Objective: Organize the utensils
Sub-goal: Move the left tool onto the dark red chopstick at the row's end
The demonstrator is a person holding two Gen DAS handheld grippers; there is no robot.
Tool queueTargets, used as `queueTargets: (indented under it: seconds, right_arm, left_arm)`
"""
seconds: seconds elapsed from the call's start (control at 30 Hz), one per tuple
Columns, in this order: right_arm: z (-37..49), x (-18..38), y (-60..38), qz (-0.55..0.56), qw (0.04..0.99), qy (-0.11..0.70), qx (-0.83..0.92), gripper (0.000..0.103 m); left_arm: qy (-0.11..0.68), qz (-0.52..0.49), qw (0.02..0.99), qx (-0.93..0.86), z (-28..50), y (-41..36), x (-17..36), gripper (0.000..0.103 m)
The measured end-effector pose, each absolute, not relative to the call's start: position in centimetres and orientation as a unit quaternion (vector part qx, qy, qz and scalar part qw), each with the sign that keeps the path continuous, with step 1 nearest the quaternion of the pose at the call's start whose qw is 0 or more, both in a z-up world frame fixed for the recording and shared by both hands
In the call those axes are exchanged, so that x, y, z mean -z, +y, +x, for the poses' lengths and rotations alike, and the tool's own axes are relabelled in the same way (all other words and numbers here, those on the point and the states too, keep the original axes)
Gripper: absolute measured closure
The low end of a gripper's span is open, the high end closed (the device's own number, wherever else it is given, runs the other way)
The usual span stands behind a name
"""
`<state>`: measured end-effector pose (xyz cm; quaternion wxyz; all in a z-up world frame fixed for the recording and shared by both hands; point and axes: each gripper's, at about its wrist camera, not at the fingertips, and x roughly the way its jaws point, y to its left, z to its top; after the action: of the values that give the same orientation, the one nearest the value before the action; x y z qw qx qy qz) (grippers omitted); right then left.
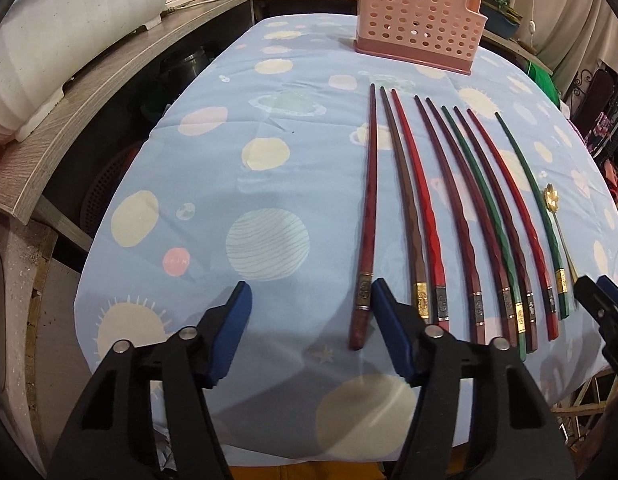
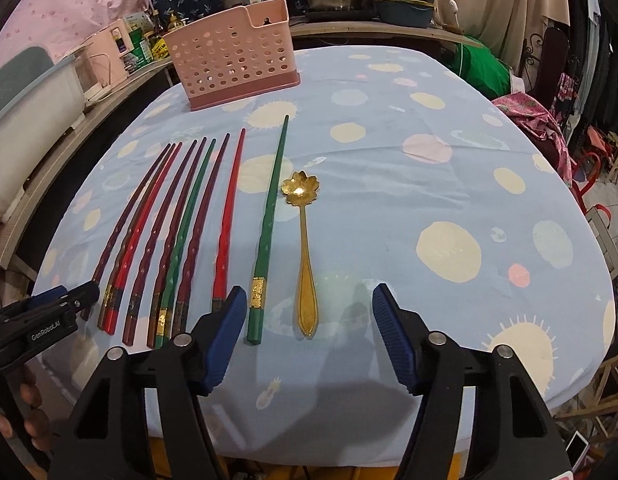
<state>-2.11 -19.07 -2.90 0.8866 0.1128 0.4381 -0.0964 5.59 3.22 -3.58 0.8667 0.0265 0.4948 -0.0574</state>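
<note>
A cluttered kitchen surrounds a bench (image 1: 213, 168) draped in a pale blue cloth printed with planets and suns. Nine chopsticks (image 1: 449, 216) lie side by side on it, a gold flower-bowled spoon (image 2: 305, 248) just beside the outermost green one. A pink perforated utensil holder (image 1: 419, 20) stands upright at the far end, well apart from them. The left gripper (image 1: 311, 300) and right gripper (image 2: 309, 304) hover over the near ends, both with jaws apart, clamping nothing
</note>
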Motion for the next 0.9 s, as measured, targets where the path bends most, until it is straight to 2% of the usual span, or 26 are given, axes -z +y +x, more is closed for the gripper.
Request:
queueTargets:
  seconds: [0.2,0.27,0.6,0.9]
  right_arm:
    - [-1.25,3.65,-19.45,0.112,0.882,0.447,0.096,0.066]
    - [-1.19,3.66,-19.32,0.105,0.884,0.445,0.097,0.068]
    - [-1.58,3.91,-18.8,0.083,0.892,0.435,0.092,0.092]
    - [-1.99,2.93,-18.69,0.088,0.894,0.431,0.082,0.093]
  left_arm:
    - [0.494,0.032,0.866,0.068,5.47,2.96,3.38,0.074]
    - [0.496,0.029,0.864,0.074,5.4,2.86,3.33,0.078]
    - [0.504,0.014,0.86,0.082,5.53,2.8,3.22,0.092]
    - [0.511,0.001,0.854,0.097,5.35,2.84,2.78,0.096]
